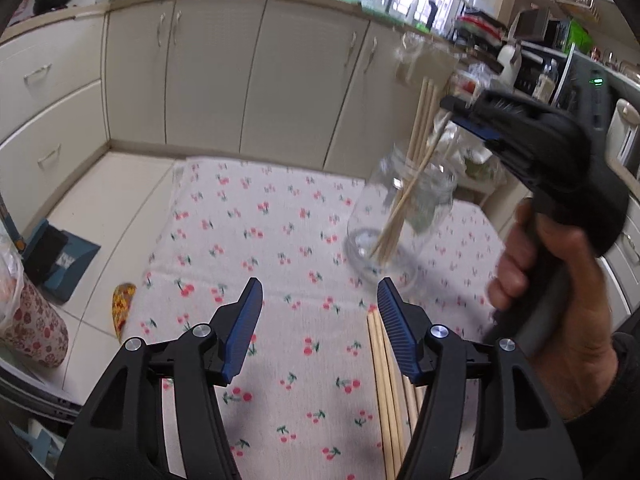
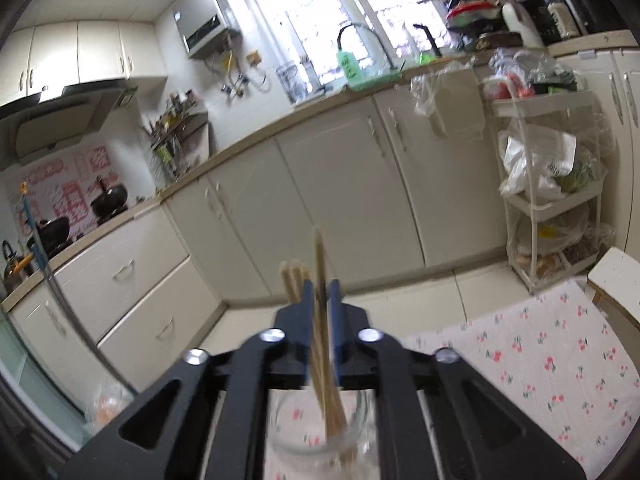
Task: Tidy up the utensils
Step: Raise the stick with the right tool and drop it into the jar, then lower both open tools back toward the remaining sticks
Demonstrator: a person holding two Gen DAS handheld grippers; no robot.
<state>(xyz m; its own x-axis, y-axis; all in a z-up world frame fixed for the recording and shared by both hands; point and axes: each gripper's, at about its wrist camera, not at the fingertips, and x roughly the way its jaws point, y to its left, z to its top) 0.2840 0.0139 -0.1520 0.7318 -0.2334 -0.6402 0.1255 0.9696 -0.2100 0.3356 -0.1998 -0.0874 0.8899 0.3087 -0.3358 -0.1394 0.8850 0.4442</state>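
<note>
The loose chopsticks (image 1: 386, 392) are lying lengthwise at lower centre, touching the wide, empty left gripper (image 1: 320, 300); the right gripper (image 2: 320, 292) is standing narrowly parted around one chopstick (image 2: 319, 264) above the jar (image 1: 394, 220).

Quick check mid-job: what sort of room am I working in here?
Almost certainly a home kitchen: a sink faucet under the window, a range hood over pans on the counter, and cream base cabinets running along the walls.

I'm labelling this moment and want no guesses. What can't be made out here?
- Right gripper, right wrist view: motion blur hides whether its pads touch the chopstick between them.
- Jar, left wrist view: blurred, so the stick count inside is unclear.
- Loose chopsticks on the cloth: partly behind the open left gripper, cut off by the bottom edge.
</note>
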